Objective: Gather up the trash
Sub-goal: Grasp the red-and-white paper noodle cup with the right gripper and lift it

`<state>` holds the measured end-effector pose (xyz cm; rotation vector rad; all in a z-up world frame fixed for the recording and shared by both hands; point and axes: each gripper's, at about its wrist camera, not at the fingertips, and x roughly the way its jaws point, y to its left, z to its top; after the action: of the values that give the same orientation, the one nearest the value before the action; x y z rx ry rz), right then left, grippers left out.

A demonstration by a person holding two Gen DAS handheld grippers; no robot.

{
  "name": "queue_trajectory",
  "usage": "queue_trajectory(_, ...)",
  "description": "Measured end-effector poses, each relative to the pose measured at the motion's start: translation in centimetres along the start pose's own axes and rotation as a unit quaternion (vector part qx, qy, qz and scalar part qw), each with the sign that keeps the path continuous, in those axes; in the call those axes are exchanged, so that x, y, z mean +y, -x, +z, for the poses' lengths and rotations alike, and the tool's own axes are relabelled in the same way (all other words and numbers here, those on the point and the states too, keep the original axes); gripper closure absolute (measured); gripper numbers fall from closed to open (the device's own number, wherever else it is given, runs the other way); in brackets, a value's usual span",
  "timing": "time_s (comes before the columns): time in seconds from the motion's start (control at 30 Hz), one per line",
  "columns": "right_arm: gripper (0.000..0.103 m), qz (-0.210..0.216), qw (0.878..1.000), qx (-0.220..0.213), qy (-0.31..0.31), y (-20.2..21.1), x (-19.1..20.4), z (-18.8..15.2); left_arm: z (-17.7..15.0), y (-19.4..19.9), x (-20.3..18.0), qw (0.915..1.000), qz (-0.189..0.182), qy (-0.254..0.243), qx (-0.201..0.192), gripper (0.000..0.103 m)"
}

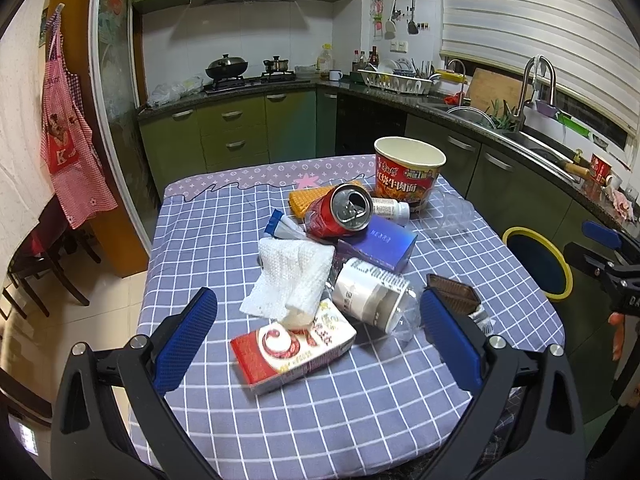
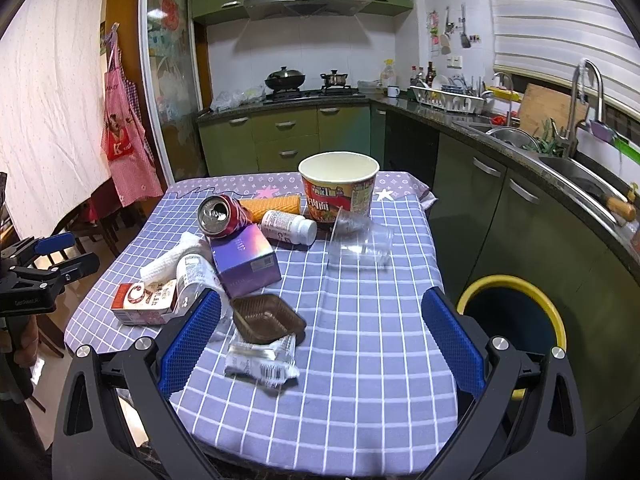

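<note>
The tablecloth [image 2: 360,320] is matt woven cloth. The can [image 1: 340,212] is glossy metal, the clear cup [image 2: 360,244] smooth plastic, the tissue [image 1: 288,276] rough dimpled paper. The purple box [image 2: 244,264] is shiny card, the brown tray [image 2: 266,318] glossy plastic. Both grippers' pads [image 1: 186,336] are textured blue rubber.

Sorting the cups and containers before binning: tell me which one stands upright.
The instant noodle cup at the table's far edge, mouth up. The soda can, pill bottle and clear plastic cup lie on their sides.
</note>
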<state>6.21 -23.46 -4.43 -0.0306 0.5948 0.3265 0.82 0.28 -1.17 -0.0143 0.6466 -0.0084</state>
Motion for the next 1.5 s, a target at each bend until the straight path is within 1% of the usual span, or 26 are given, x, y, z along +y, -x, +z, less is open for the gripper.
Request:
queue_trajectory(0.07,0.004,0.008,1.000,0.006,0.004,-1.1,-0.6,1.8,0.7,-1.4,0.7,1.0000,-0.003,0.000,0.003,0.006)
queue_trajectory(0.17,0.004,0.023,0.999,0.028,0.004,-3.5,-1.8,5.2,2.5,-3.5,2.4,1.0000,0.006,0.006,0.006,0.006)
queue_trajectory(0.27,0.004,0.033,0.998,0.060,-0.008,-6.8,-3.3,9.5,4.3,-5.6,4.0,0.9997,0.019,0.010,0.012,0.006)
queue_trajectory(0.37,0.004,0.031,0.995,0.095,-0.017,-10.7,-4.7,13.8,6.0,-7.9,5.7,0.9992,0.028,0.018,0.023,0.006)
queue_trajectory(0.43,0.010,0.029,0.992,0.123,-0.025,-13.5,-5.7,16.0,6.9,-9.1,6.5,0.9991,0.027,0.020,0.028,0.006)
queue_trajectory(0.47,0.016,0.026,0.989,0.143,-0.034,-15.3,-6.4,17.3,7.3,-9.4,6.8,0.9991,0.027,0.019,0.028,0.006)
queue_trajectory(0.5,0.025,0.022,0.986,0.162,-0.039,-17.1,-6.9,18.2,7.5,-9.7,7.0,0.9991,0.026,0.017,0.028,0.006)
queue_trajectory(0.57,0.033,0.010,0.978,0.204,-0.050,-21.0,-8.0,19.8,7.9,-10.5,7.2,0.9993,0.021,0.012,0.030,0.006)
queue_trajectory(0.6,0.036,0.005,0.974,0.219,-0.053,-22.5,-8.4,20.1,8.1,-10.9,7.2,0.9992,0.020,0.009,0.033,0.006)
queue_trajectory(0.63,0.038,0.000,0.968,0.243,-0.058,-24.5,-9.0,20.4,8.1,-11.3,7.3,0.9992,0.018,0.006,0.036,0.006)
queue_trajectory(0.7,0.048,-0.005,0.958,0.277,-0.068,-27.5,-9.6,20.7,8.2,-12.2,7.6,0.9989,0.015,0.002,0.044,0.006)
queue_trajectory(0.73,0.049,-0.006,0.954,0.291,-0.071,-28.8,-9.9,20.7,8.3,-12.7,7.6,0.9987,0.014,0.002,0.048,0.006)
queue_trajectory(0.83,0.055,-0.008,0.947,0.312,-0.071,-31.4,-10.2,20.3,8.4,-14.0,7.8,0.9982,0.014,-0.001,0.059,0.006)
queue_trajectory(1.0,0.076,-0.016,0.936,0.345,-0.066,-34.2,-9.6,18.8,8.8,-15.5,8.0,0.9977,0.015,-0.004,0.065,0.006)
queue_trajectory(1.03,0.079,-0.017,0.934,0.350,-0.066,-34.8,-9.6,18.5,8.8,-15.6,8.0,0.9978,0.013,-0.004,0.066,0.006)
queue_trajectory(1.1,0.088,-0.016,0.932,0.355,-0.069,-34.9,-9.6,18.0,8.8,-15.8,8.0,0.9977,0.010,-0.005,0.067,0.006)
queue_trajectory(1.17,0.095,-0.022,0.932,0.354,-0.070,-35.2,-9.9,17.9,8.8,-16.0,7.7,0.9977,0.008,-0.006,0.067,0.006)
queue_trajectory(1.23,0.097,-0.016,0.932,0.352,-0.081,-35.4,-10.4,17.8,9.0,-16.0,7.5,0.9976,0.006,-0.008,0.069,0.006)
queue_trajectory(1.33,0.098,-0.017,0.936,0.341,-0.086,-35.0,-11.0,18.3,9.2,-15.8,7.3,0.9975,0.002,-0.013,0.070,0.006)
queue_trajectory(1.5,0.098,-0.002,0.946,0.308,-0.100,-32.1,-11.7,20.4,9.7,-15.1,6.3,0.9972,-0.009,-0.024,0.070,0.006)
